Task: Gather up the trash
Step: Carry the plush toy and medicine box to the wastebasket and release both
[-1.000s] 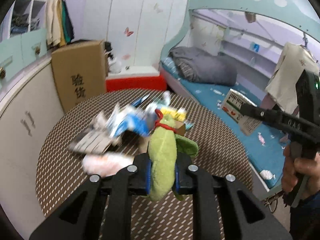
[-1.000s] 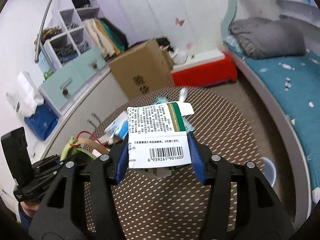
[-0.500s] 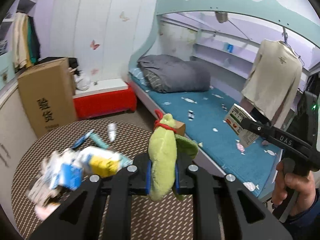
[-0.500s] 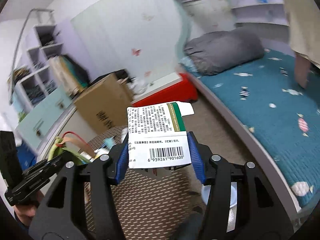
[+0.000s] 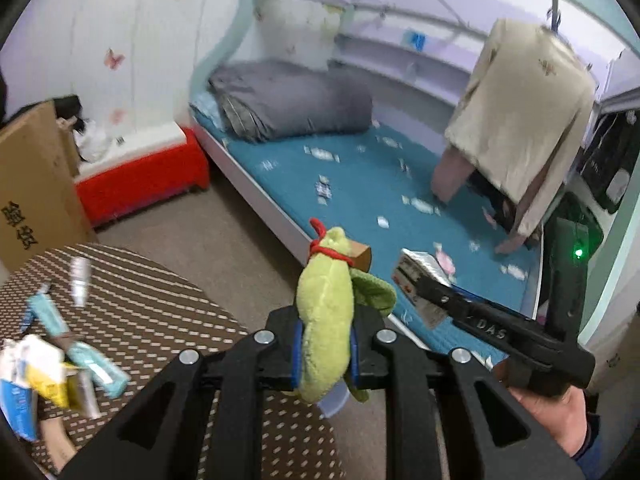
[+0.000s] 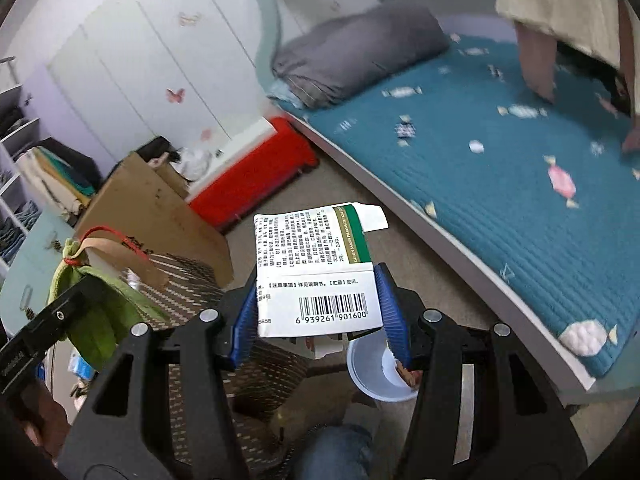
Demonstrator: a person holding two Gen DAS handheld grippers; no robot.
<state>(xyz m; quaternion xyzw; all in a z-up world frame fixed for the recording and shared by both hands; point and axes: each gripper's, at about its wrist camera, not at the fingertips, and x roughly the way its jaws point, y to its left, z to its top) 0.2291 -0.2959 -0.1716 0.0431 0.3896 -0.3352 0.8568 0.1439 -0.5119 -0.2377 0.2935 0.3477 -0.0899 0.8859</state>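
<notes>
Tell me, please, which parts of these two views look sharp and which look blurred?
Left wrist view: the green plush toy in the left claw is sharp; the litter on the round table is smeared. Right wrist view: the medicine box barcode reads crisply; the bed is softer; fisheye bending throughout.

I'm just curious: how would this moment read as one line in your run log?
left gripper: shut on green plush toy | right gripper: shut on flattened box | white bin: below, nothing dropped yet

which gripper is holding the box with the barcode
The right gripper: its blue fingers clamp the white barcoded box. The left gripper holds a green plush toy instead.
</notes>
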